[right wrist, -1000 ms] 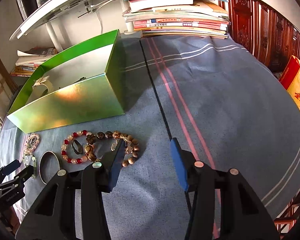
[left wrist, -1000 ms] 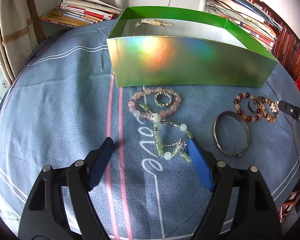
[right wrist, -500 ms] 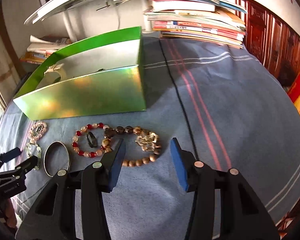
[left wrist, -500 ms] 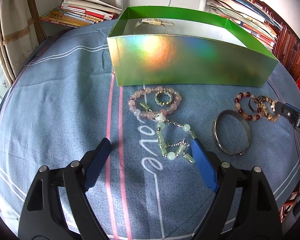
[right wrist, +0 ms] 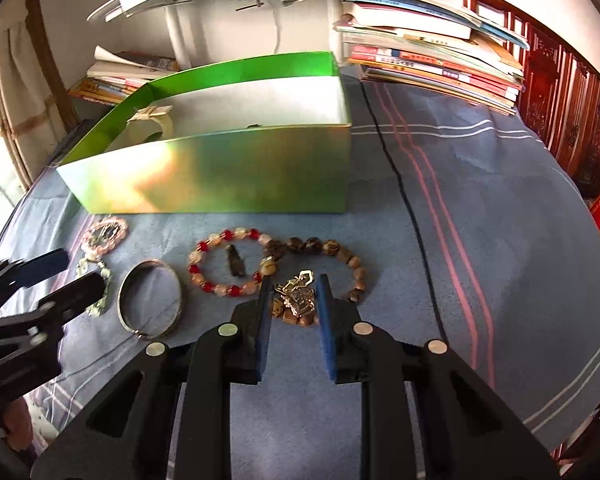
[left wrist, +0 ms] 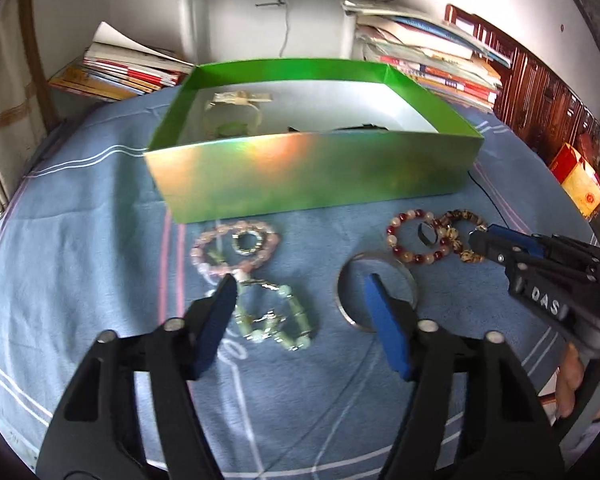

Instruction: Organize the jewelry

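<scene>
My left gripper [left wrist: 300, 296] hovers over the blue cloth, its jaws closing. A green jade bead strand [left wrist: 256, 334] lies between them untouched, and the right fingertip overlaps a silver bangle [left wrist: 340, 292]. Behind lie a pink bead bracelet [left wrist: 198, 254] with a small ring [left wrist: 250, 242] inside it. My right gripper [right wrist: 294, 292] is closing around the gold charm [right wrist: 296, 300] of a brown bead bracelet [right wrist: 312, 244]; the pads stand just beside the charm. A red-and-white bead bracelet [right wrist: 196, 256] circles a dark ring [right wrist: 236, 264]. The green box [left wrist: 312, 176] stands behind.
The box holds a pale tagged bangle [left wrist: 232, 116] and a dark item [left wrist: 360, 128]. Book stacks [right wrist: 432, 64] line the far edge of the table, and another pile [left wrist: 120, 76] lies at the back left. A red packet [left wrist: 580, 184] sits at the right edge.
The left gripper shifted right and rose a little, and its jaws narrowed over the jade strand. The right gripper slid over to the gold charm and its jaws narrowed around it.
</scene>
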